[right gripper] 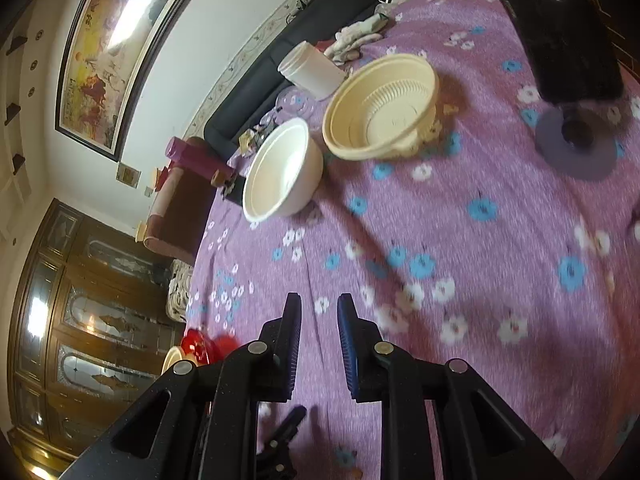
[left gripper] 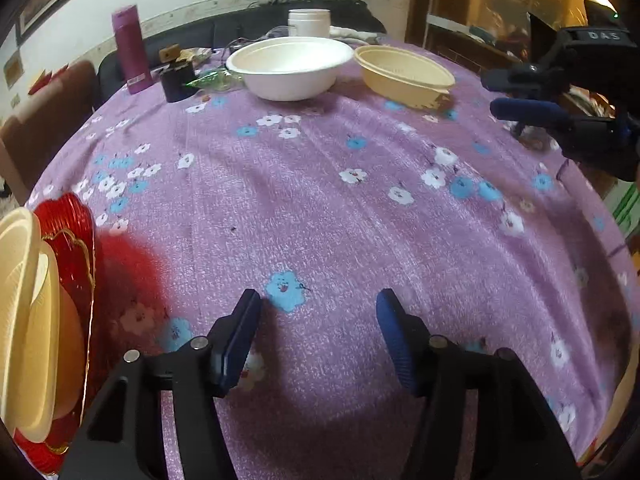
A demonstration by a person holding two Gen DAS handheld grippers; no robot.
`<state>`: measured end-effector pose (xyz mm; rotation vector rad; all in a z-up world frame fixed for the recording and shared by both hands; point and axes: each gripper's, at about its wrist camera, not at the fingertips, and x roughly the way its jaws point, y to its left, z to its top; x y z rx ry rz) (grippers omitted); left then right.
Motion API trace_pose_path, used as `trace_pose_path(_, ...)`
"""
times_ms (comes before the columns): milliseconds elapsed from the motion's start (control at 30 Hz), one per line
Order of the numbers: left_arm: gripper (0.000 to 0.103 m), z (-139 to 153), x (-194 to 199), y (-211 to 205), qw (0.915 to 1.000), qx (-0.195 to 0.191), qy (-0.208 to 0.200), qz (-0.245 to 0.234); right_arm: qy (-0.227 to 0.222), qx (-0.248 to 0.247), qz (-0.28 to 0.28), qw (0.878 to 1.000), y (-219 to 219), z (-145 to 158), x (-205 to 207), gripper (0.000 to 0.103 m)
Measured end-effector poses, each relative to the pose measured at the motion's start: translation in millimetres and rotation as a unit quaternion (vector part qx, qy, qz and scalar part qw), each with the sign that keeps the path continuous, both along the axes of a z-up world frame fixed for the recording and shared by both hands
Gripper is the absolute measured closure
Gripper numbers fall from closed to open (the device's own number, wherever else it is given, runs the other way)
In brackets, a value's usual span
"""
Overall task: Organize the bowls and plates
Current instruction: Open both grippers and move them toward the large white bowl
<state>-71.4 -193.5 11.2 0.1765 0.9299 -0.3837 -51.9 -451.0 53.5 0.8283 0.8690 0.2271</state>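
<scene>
Left gripper (left gripper: 318,300) is half open and empty. Right gripper (right gripper: 319,308) is nearly shut, empty too. Both face the round white paper bowl (left gripper: 290,66), likely to stack it

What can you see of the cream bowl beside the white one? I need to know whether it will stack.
The cream bowl looks like thin moulded plastic, round, with a rolled rim and a small tab at its edge. Inside, fine ribs ring a flat base. It is empty and sits upright on the purple flowered tablecloth, close beside the white bowl; whether they touch I cannot tell. A white jar stands behind it. Neither pair of tongs touches it.
</scene>
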Motion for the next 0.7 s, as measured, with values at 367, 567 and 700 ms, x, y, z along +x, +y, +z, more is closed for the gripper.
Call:
trace_pose_path(367,0.043,-1.8,1.9,4.0,0.9999,-0.012,0.006,0.01,-0.007,-0.008,0.002,1.0,10.0,4.4,96.1,0.077)
trace_pose_path(567,0.043,-0.4,1.2,2.9,0.9999,-0.014,0.004,0.007,0.006,0.002,-0.001,1.0,16.9,-8.8,145.0,0.076)
trace_pose_path(700,0.043,-0.3,1.6,2.8,0.9998,-0.017,0.007,0.005,0.029,-0.017,-0.011,0.999,21.4,-18.3,170.8,0.076)
